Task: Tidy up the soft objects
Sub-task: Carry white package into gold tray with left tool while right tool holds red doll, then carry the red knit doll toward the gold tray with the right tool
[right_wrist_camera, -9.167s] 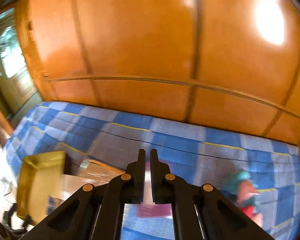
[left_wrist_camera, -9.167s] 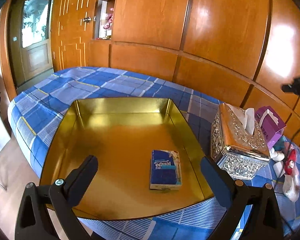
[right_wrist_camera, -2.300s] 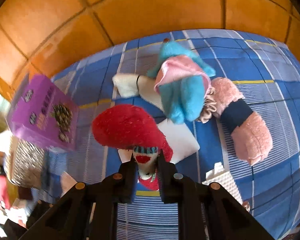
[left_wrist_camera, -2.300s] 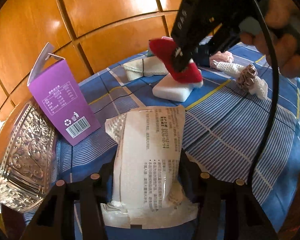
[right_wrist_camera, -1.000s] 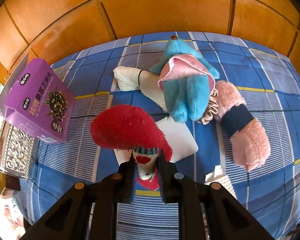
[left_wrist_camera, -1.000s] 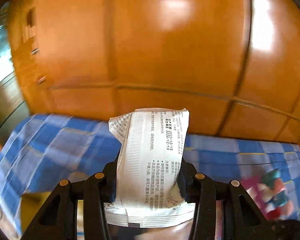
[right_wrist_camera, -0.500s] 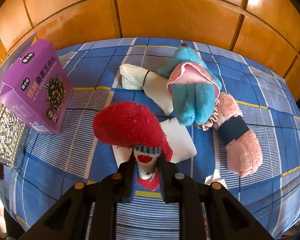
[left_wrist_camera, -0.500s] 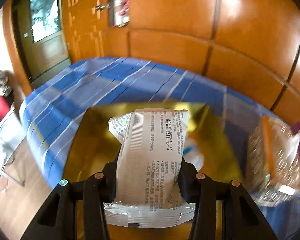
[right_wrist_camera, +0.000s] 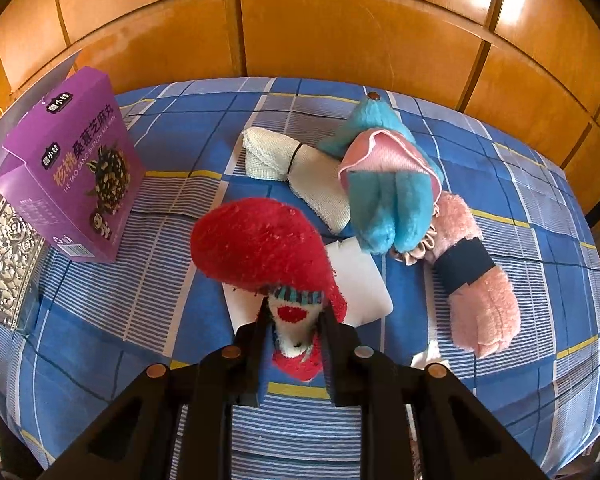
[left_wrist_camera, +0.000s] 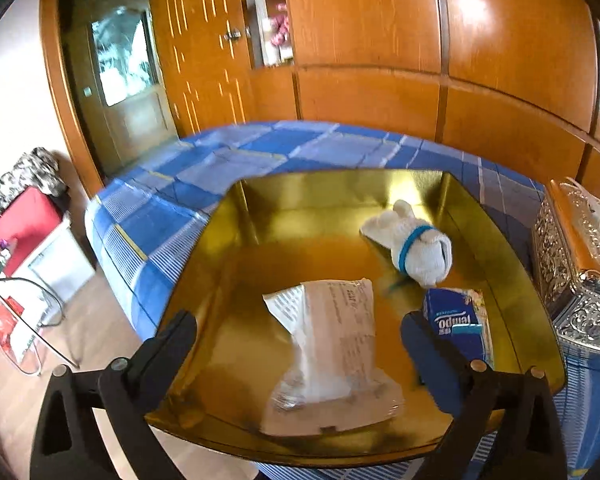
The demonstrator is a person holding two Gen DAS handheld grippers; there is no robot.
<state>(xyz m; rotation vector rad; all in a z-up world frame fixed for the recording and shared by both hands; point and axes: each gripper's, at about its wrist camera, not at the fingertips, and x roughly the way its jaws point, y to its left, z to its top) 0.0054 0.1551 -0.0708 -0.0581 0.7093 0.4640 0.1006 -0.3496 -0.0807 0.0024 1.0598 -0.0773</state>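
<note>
Left wrist view: the left gripper is opening, its jaws wide and clear of the white wipes packet in the gold tray, beside a rolled white towel and tissue pack. The right gripper is opening, still pinching the red-hatted doll.

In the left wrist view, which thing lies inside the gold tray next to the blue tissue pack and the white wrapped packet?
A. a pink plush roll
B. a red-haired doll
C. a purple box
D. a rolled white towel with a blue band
D: the rolled white towel with a blue band lies in the gold tray, beyond the blue tissue pack and the white wrapped packet.
</note>
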